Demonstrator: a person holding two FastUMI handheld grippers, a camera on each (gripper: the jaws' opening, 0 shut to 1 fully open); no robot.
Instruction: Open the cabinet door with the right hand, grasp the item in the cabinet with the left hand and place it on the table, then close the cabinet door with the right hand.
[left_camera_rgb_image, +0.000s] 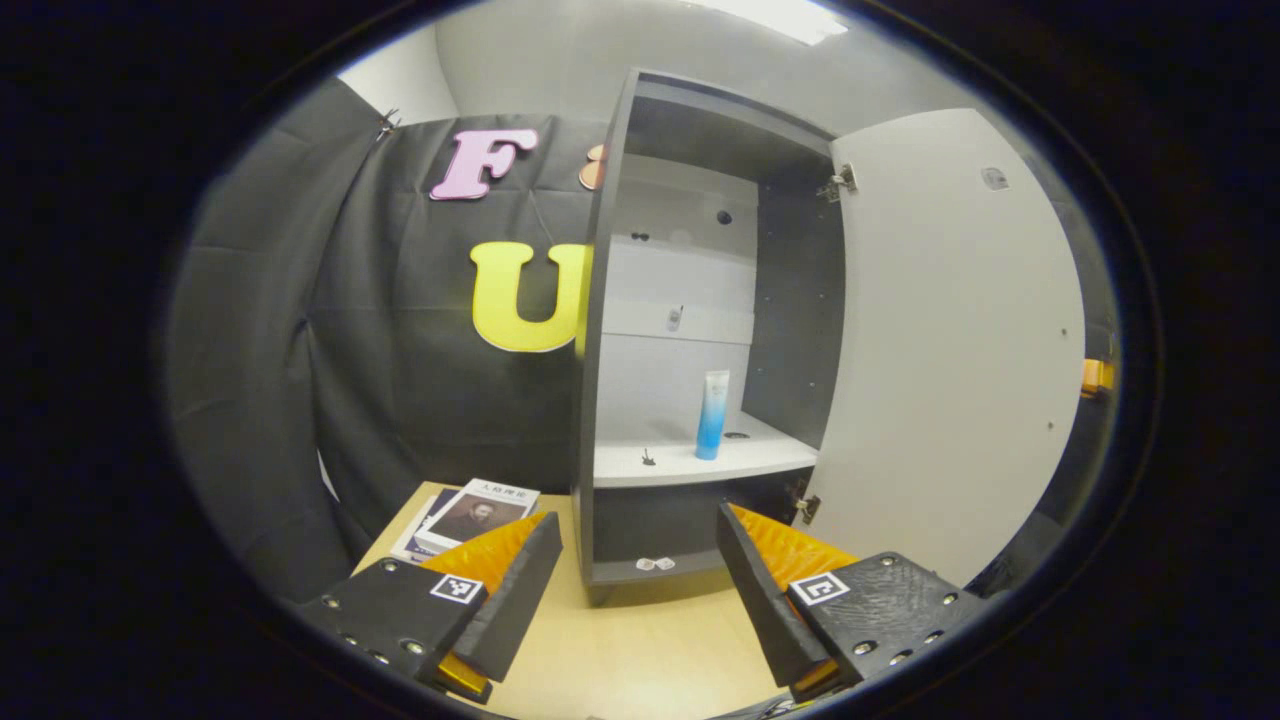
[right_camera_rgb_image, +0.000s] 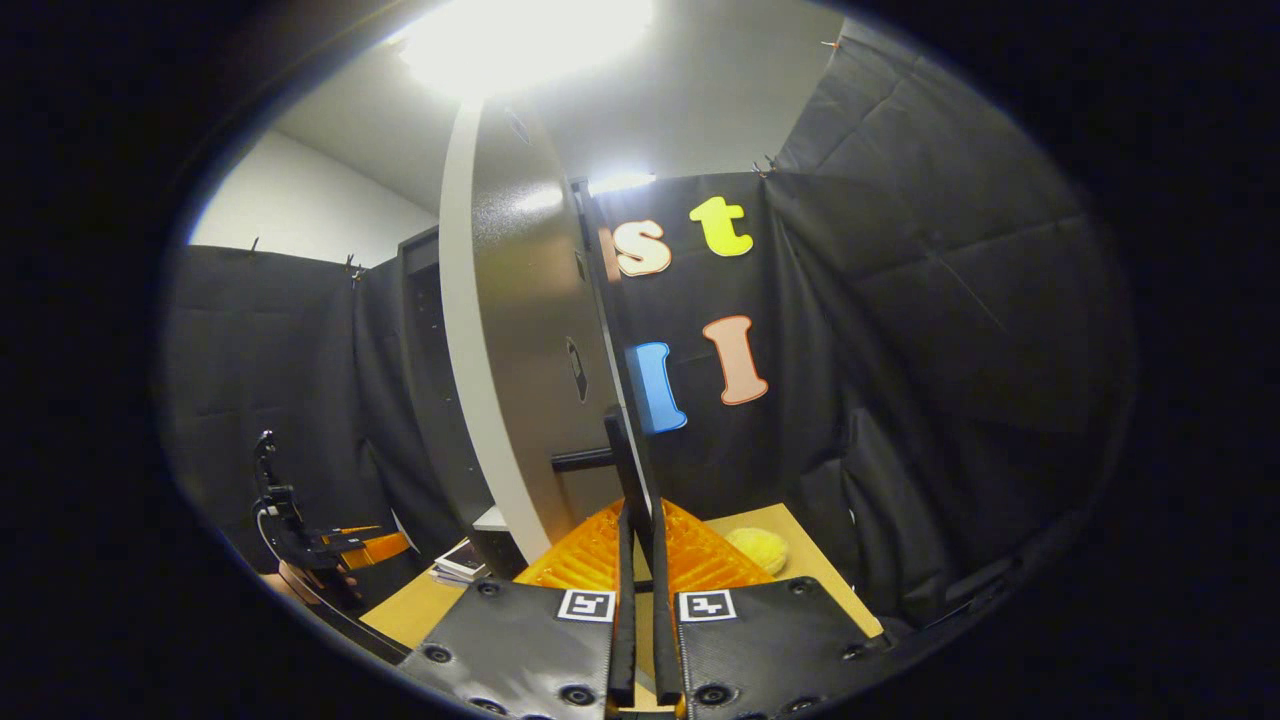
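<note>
The dark cabinet (left_camera_rgb_image: 600, 330) stands open, its pale door (left_camera_rgb_image: 950, 350) swung out to the right. A blue and white tube (left_camera_rgb_image: 712, 415) stands upright on the white shelf (left_camera_rgb_image: 760, 455) inside. My left gripper (left_camera_rgb_image: 640, 535) is open, low over the table (left_camera_rgb_image: 640, 640) in front of the cabinet, well short of the tube. In the right gripper view the door (right_camera_rgb_image: 530, 350) shows nearly edge-on, and my right gripper (right_camera_rgb_image: 642, 520) is shut on its black door handle (right_camera_rgb_image: 618, 450). The left gripper (right_camera_rgb_image: 335, 545) is also seen far off to the left.
A stack of books (left_camera_rgb_image: 465, 515) lies on the table left of the cabinet, seen too as books (right_camera_rgb_image: 462, 560) beyond the door. A yellow fluffy object (right_camera_rgb_image: 757, 548) rests on the table (right_camera_rgb_image: 810, 570) behind the door. Black cloth walls close in the booth.
</note>
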